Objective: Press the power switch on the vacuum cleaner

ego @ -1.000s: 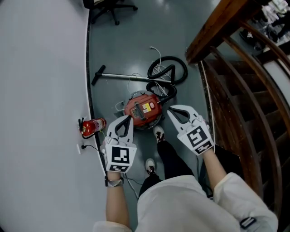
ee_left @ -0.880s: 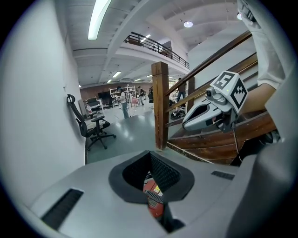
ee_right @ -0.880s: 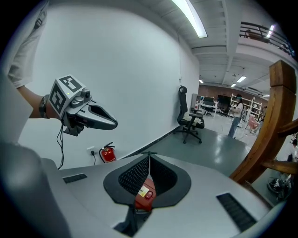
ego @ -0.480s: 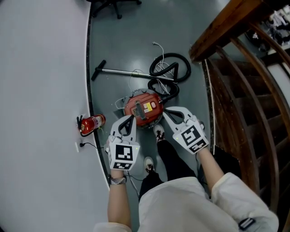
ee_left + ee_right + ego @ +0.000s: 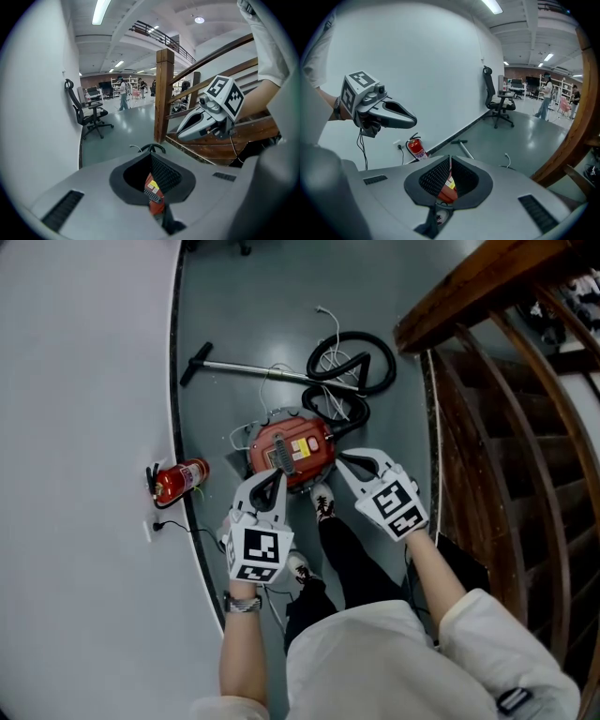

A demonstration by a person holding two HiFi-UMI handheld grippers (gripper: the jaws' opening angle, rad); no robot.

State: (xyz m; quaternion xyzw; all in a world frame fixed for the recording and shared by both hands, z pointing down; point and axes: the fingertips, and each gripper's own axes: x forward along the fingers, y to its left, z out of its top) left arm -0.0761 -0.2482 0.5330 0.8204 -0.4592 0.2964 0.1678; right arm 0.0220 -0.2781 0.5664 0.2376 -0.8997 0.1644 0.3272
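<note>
The red canister vacuum cleaner [image 5: 292, 448] lies on the grey floor, with a yellow label and a grey strip on its top. Its black hose [image 5: 352, 367] coils behind it, and the metal wand [image 5: 267, 369] stretches off to the left. My left gripper [image 5: 277, 473] hovers over the canister's near left edge, shut and empty. My right gripper [image 5: 339, 458] is over the near right edge, also shut and empty. Through each gripper's closed jaws a sliver of the vacuum cleaner [image 5: 152, 188] [image 5: 448, 189] shows below. I cannot make out the power switch.
A white wall runs along the left, with a red fire extinguisher [image 5: 178, 479] and a plugged-in socket at its foot. A wooden stair railing [image 5: 487, 381] bounds the right. The person's feet and dark trousers [image 5: 342, 559] stand just in front of the vacuum. An office chair [image 5: 499, 105] stands farther off.
Both grippers have sunk toward the vacuum and now sit over its near edges. Their jaws have stayed shut.
</note>
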